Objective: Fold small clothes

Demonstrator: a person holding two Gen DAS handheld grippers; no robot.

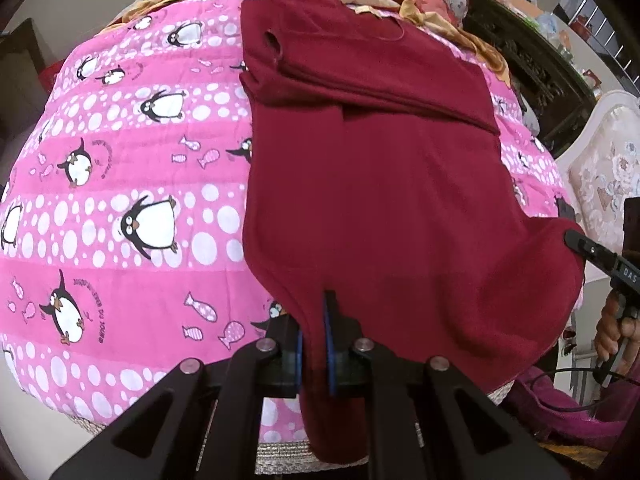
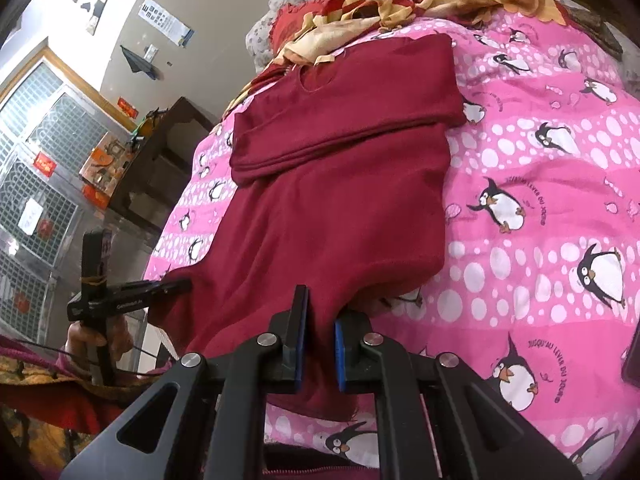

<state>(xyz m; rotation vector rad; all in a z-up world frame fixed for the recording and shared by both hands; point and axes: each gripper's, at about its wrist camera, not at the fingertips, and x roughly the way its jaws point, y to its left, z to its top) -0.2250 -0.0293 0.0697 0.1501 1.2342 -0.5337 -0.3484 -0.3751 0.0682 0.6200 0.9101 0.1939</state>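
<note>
Both-handed, the left gripper (image 1: 314, 344) pinches one near hem corner of the dark red knit garment (image 1: 372, 184) between narrow fingers, and the right gripper (image 2: 320, 344) pinches the other. Its far part lies folded on the pink penguin-print quilt (image 2: 540, 208) covering the bed; a barred window (image 2: 36, 152) stands beyond.

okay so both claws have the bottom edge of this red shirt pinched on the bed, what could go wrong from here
1. The left claw and right claw each pinch only a little fabric at the hem of the maroon shirt; it could slip free when lifted.
2. The sleeves folded across the top lie loose, so a fast pull may undo them.
3. The shirt's near edge hangs off the penguin quilt; uneven lifting could skew the fold.
</note>
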